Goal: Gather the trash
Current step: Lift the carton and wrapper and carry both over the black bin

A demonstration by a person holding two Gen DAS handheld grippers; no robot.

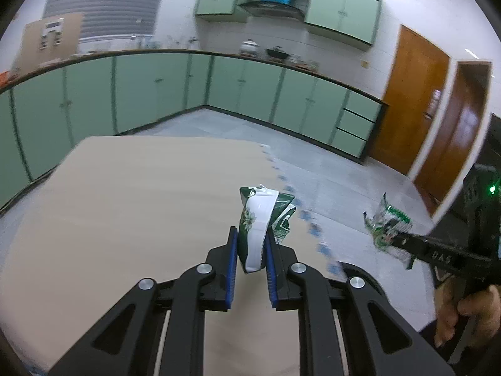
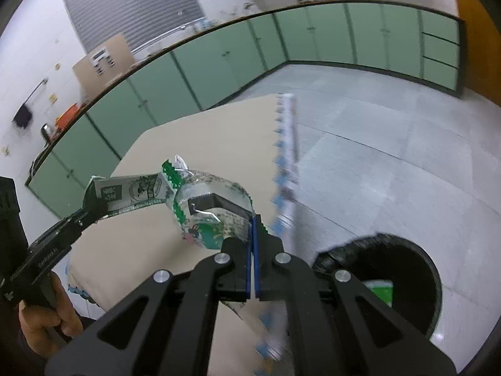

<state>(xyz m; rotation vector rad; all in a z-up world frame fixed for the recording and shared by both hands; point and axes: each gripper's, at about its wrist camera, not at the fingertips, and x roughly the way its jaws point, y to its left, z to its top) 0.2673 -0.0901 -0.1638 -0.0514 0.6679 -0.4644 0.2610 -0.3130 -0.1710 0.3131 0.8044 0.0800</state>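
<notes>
Wrappers hung above the worktop (image 1: 125, 203): left gripper (image 1: 250, 250) fingers pinched a green-and-white packet (image 1: 256, 219), right gripper (image 2: 253, 235) fingers pressed together on a clear wrapper (image 2: 206, 206). Light, crinkly, slippery film; probably best gripped mid-body. Bin (image 2: 416, 250) nearby.

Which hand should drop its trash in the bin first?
Right, probably. The black bin sits on the floor just right of the right tongs, which pinch a clear wrapper. The left tongs grip a green-and-white packet over the table, farther from the bin.
</notes>
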